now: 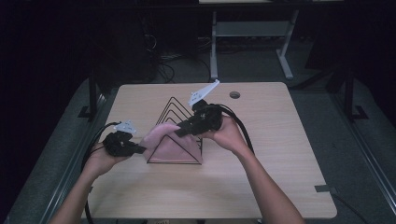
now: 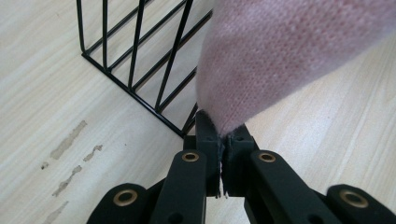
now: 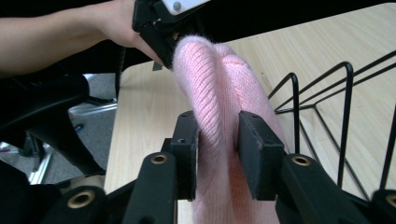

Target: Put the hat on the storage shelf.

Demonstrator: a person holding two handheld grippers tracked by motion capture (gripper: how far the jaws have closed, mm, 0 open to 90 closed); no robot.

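Pink knitted cloth (image 1: 166, 140) draped against a black wire rack (image 1: 180, 126) at mid-table (image 1: 280, 177). The left gripper (image 2: 223, 140) view shows its jaws pinched tight on the cloth's corner. The right gripper (image 3: 218, 140) view shows its jaws narrowly spread, clasping a soft ribbed fold. Rack bars stand just beside both grippers.

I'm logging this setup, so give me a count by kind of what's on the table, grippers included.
Grippers: 2, left gripper and right gripper
Pink knit cloth: 1
Black wire rack: 1
Total: 4
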